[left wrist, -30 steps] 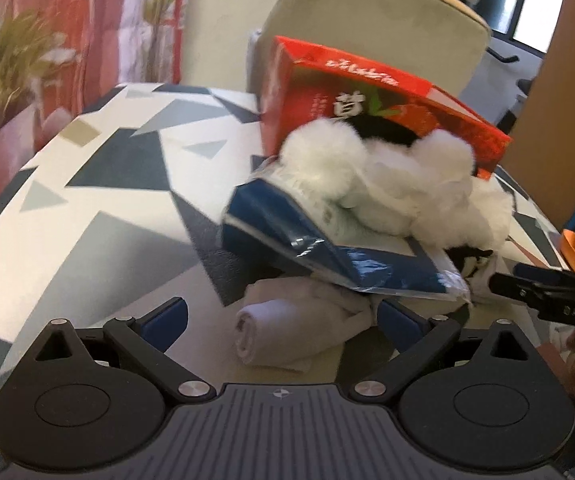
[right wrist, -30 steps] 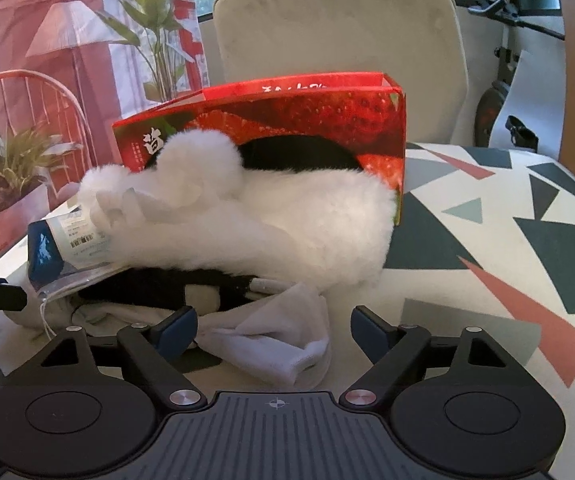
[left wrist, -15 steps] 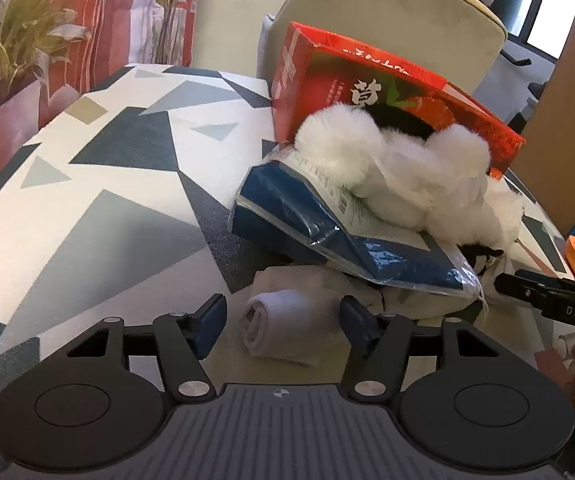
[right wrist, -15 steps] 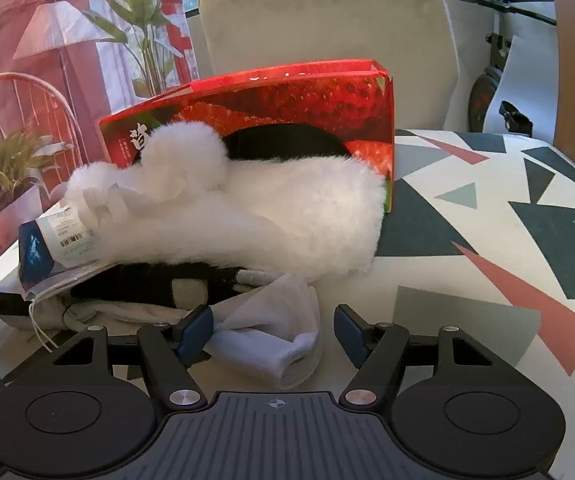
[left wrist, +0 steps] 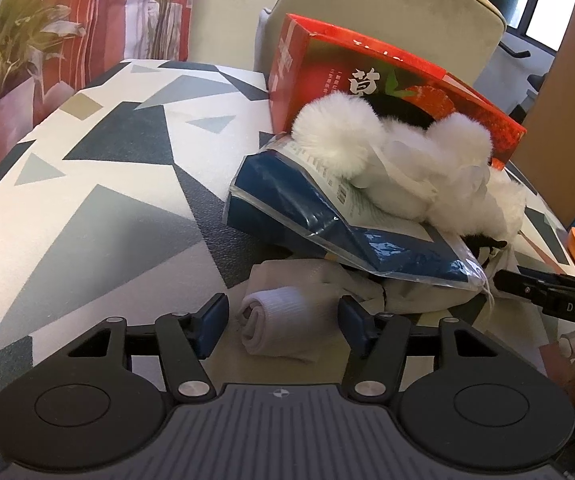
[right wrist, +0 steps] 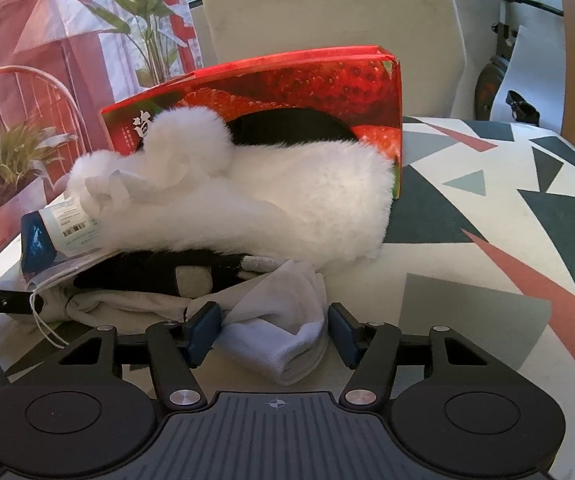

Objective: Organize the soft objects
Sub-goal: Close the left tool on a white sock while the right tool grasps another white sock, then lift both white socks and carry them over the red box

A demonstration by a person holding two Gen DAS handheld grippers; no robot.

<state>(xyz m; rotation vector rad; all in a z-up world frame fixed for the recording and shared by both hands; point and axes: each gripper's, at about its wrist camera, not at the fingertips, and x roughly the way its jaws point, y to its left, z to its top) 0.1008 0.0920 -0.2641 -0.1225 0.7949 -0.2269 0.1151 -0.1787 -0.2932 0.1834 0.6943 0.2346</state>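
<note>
The left tongs [left wrist: 283, 316] straddle a rolled white sock [left wrist: 275, 326] lying on the desk [left wrist: 99, 208], their jaws half spread with a sliver of gap on each side, so nothing is pinched yet. The right tongs [right wrist: 274, 332] have just been closing around a folded white sock [right wrist: 283, 340]; the left pad looks to brush the cloth while the right pad stands clear, so I judge this one not gripped either.

Both socks poke out from under a heap: a beige cloth [left wrist: 407, 296], a blue plastic packet [left wrist: 327, 232] and a white fluffy piece [right wrist: 287, 204] leaning against a red strawberry box [right wrist: 287, 84]. The socks sit at the near edge of the heap, which is probably why each hand goes for one: they are free at one end and should slide out without dragging the whole heap along. The packet's string [right wrist: 45, 328] trails near the right tongs and could snag.
</note>
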